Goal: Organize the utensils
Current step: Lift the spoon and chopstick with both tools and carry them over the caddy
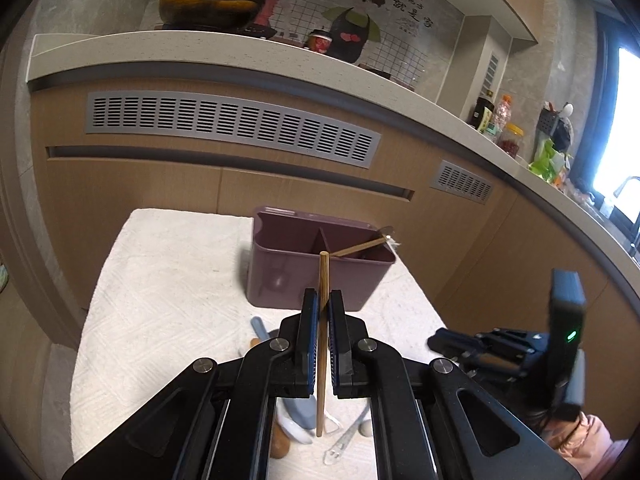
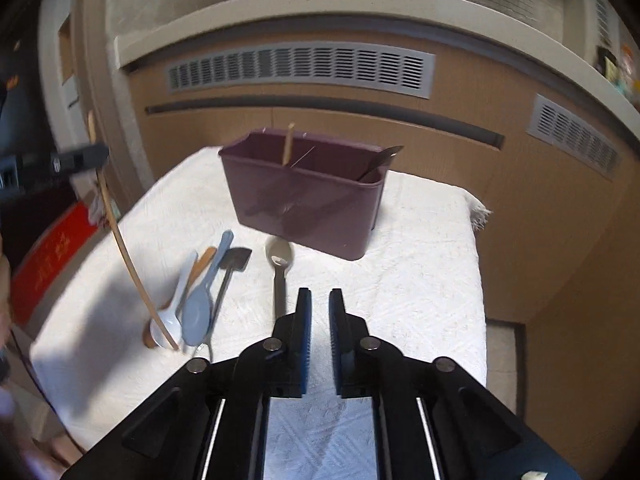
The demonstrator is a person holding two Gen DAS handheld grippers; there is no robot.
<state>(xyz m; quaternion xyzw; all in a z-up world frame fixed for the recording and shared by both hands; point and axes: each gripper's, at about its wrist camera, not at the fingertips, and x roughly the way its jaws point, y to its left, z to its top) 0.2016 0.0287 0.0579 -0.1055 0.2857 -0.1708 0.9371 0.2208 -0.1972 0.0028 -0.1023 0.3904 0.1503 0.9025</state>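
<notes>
Held utensil: a thin wooden chopstick (image 1: 322, 344) is clamped upright between the pads of the left gripper (image 1: 323, 300), at frame centre of the left wrist view; its top end is seen against the container's front wall.
Same chopstick, right view: the chopstick (image 2: 128, 264) is shown as a long bowed stick at the left of the frame, hanging from the blurred left gripper (image 2: 86, 157).
Container: a mauve rectangular plastic utensil holder (image 1: 320, 276) with a centre divider is seen above centre on a white textured cloth (image 1: 160, 300); another wooden stick (image 1: 358, 247) is leaned in its right compartment.
Right claw: the right gripper (image 2: 320, 300) is held narrowly parted, nothing between its pads, at lower centre.
Only in right view: a beige spoon with dark handle (image 2: 279, 268) lies just ahead of the pads; a black mini spatula (image 2: 232, 272), a pale blue spoon (image 2: 200, 304) and a white spoon (image 2: 170, 316) are piled left of it.
Only in left view: a dark pot with yellow handle (image 1: 212, 0) is seen upper left on the countertop.
</notes>
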